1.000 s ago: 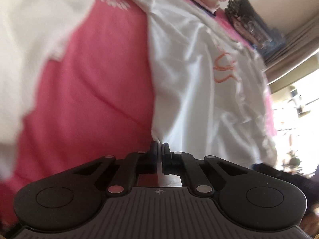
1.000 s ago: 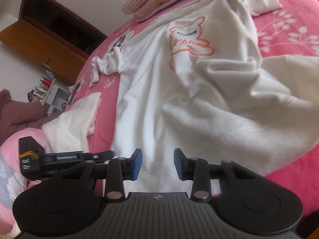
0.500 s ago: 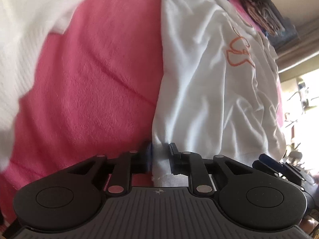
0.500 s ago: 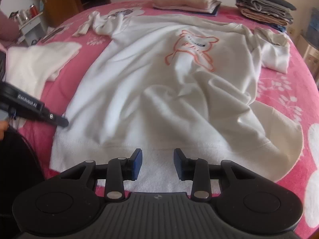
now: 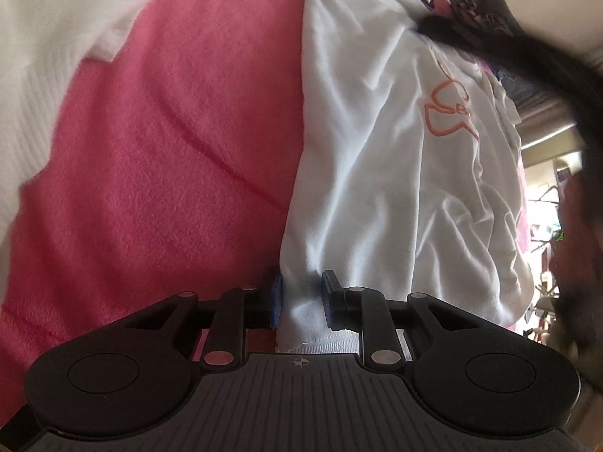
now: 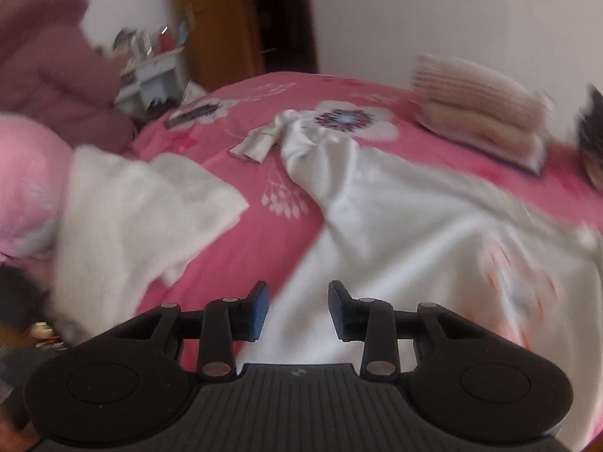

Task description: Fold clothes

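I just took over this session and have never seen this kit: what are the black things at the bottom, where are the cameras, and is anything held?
No robot here: a person holds a two-finger tool in each hand, each with a camera looking along its fingers. In the left view, the left tool has just been opening; the white sweatshirt corner lies between its blue pads, no longer pinched. In the right view, which is blurred, the right tool is open and empty above the same sweatshirt. The pink bedspread also carries another white garment and a folded stack at the back.
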The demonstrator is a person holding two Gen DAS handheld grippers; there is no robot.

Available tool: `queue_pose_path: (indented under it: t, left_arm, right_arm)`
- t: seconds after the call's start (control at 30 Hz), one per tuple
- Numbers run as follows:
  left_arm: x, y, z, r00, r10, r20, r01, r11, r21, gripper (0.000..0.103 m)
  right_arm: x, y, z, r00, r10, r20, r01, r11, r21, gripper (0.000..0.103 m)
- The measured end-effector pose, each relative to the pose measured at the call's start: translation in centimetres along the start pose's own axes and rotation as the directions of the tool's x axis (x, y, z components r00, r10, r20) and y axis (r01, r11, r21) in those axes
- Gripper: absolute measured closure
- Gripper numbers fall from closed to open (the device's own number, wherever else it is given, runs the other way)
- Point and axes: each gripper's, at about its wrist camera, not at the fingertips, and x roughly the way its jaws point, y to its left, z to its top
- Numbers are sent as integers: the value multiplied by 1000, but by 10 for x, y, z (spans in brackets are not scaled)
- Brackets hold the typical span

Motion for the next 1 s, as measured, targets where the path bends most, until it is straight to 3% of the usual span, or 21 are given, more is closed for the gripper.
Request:
queue_pose_path:
  t: [0.17,0.33,0.37,0.43,0.5,0.57,0.67,0.77,1.0]
  left_arm:
    - [1,-4,-2,1000,8,-3,-7,999,51,82]
    - [5,-6,-1,1000,-3,-17,4,998,67,82]
    - [5,-5,-1,1000,-10,-20,11,998,65,82]
    - [6,-3,0,999,-22,-24,23,998,54,82]
    - [6,-1,1,999,-33,-24,34,999,39,82]
    - [6,-1,1,999,-38,-24,39,999,30,82]
    - [6,-1,2,999,-40,-20,41,999,20,84]
    - [2,-1,0,999,-30,20,30,999,16,99]
    - [-29,17,-5,988,-36,150,49,996,-79,102]
  right_arm:
    - [81,14,29,996,-83,-42,78,992,-102,65]
    - [137,7,38,985,-134,-112,121,986,-110,67]
    - [145,3,38,981,-143,-128,131,987,-95,71]
    - [151,-10,40,982,-138,-130,135,990,-38,95]
    - [142,-34,42,993,-75,-91,86,989,120,96]
    - [134,-56,40,999,-14,-51,27,963,268,97]
    - [128,-81,34,997,81,3,-75,915,397,97]
    - [130,-86,31,992,126,24,-125,898,421,97]
    - [125,-86,51,979,177,98,-202,887,416,97]
